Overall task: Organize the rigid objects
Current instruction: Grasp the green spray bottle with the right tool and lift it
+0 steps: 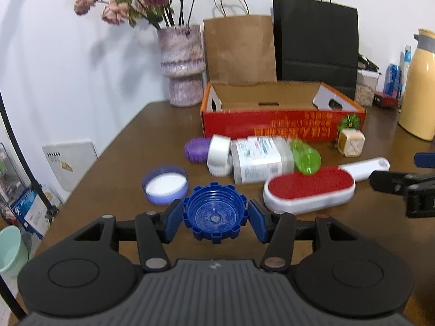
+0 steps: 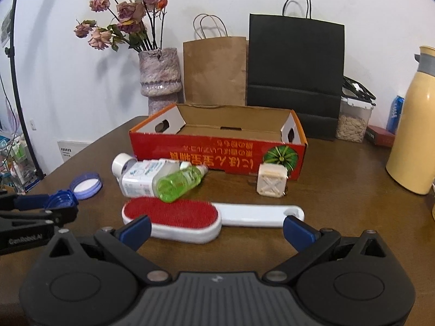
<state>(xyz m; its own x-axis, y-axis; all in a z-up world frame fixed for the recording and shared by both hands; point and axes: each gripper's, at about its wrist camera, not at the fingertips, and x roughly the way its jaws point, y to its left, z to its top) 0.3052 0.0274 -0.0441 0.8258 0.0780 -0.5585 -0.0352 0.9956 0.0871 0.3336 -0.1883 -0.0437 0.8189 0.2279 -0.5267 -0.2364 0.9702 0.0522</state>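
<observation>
1. The left gripper (image 1: 215, 217) clamps a blue notched cap (image 1: 214, 217) between its pads, hollow side up, just above the wooden table (image 1: 130, 146).
2. The right gripper (image 2: 216, 229) stands wide and empty, its fingers straddling the red-faced lint brush (image 2: 174, 216).
3. The open red cardboard box (image 2: 217, 149), the likely destination, sits behind a white bottle (image 2: 144, 176) and a green bottle (image 2: 179, 183), both on their sides.
4. Carrying well probably means lifting the cap clear over that clutter, keeping it level, and releasing only once it is inside the box walls.
5. A squeeze on the ridged rim risks slipping, so steady travel seems wise.
</observation>
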